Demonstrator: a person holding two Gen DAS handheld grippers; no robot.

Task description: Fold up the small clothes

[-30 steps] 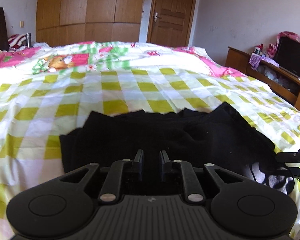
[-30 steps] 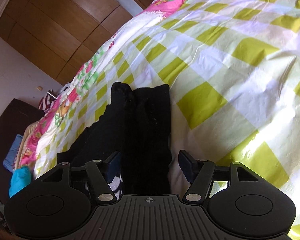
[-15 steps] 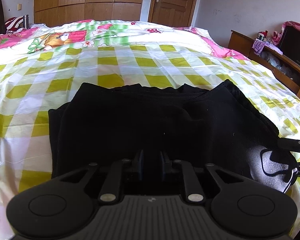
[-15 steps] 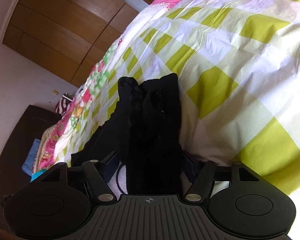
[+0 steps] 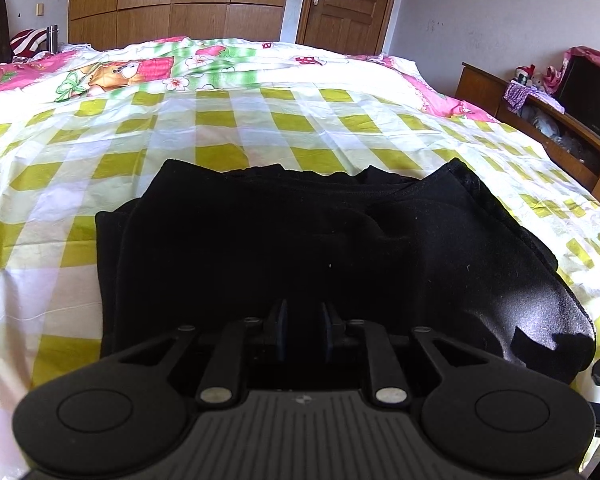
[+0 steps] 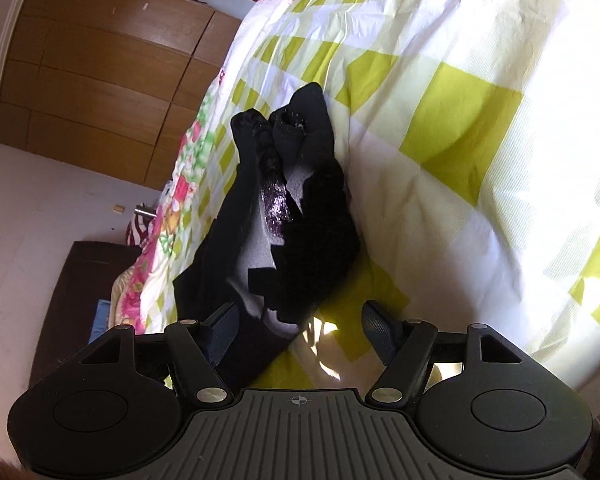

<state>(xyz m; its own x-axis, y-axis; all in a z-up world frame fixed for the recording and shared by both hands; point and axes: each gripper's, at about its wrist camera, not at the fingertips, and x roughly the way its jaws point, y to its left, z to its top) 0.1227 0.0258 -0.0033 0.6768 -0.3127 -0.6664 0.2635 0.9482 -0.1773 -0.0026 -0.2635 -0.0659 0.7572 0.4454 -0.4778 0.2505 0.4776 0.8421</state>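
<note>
Left gripper [image 5: 303,326] is clenched on the near edge of the black garment [image 5: 300,240], which lies folded on the checked bed [image 5: 220,128]; right gripper [image 6: 300,330] is spread wide, holding nothing.

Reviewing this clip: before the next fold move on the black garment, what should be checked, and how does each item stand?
1. Left gripper closed on the black garment: ok, jaws nearly together with cloth between.
2. Right gripper free to regrasp: ok, jaws wide apart, holding nothing.
3. Garment fully on the checked bedspread: ok.
4. Layers lying flat: not ok, far edge bunched.
5. Bedspread beyond the garment free for folding: ok.
</note>
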